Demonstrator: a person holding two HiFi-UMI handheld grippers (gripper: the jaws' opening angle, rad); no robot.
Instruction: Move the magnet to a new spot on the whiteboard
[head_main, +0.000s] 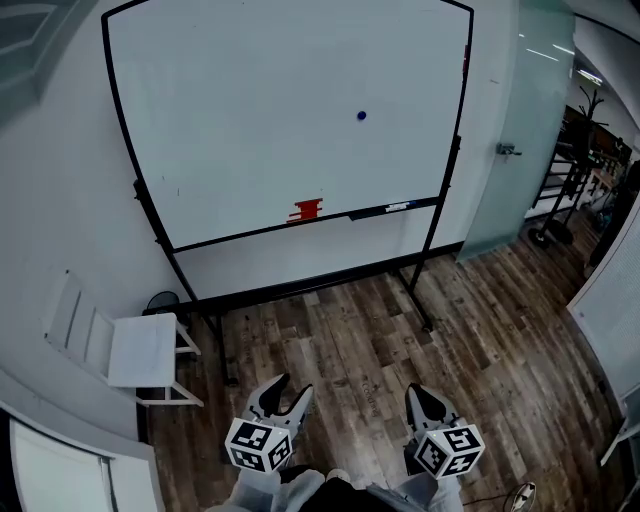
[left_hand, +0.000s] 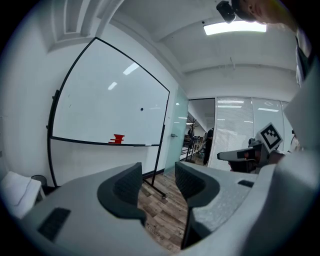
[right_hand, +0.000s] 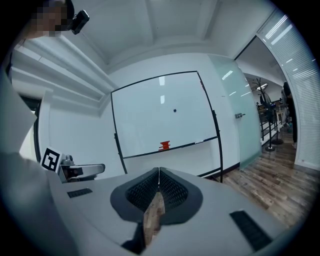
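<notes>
Waiting low, well short of the board.
Holding left gripper (head_main: 290, 392) spread and empty, right gripper (head_main: 420, 397) pinched together on nothing, with small dark-blue round magnet (head_main: 361, 115) far ahead of both jaws on black-framed whiteboard (head_main: 250, 120); probably approaching first.
</notes>
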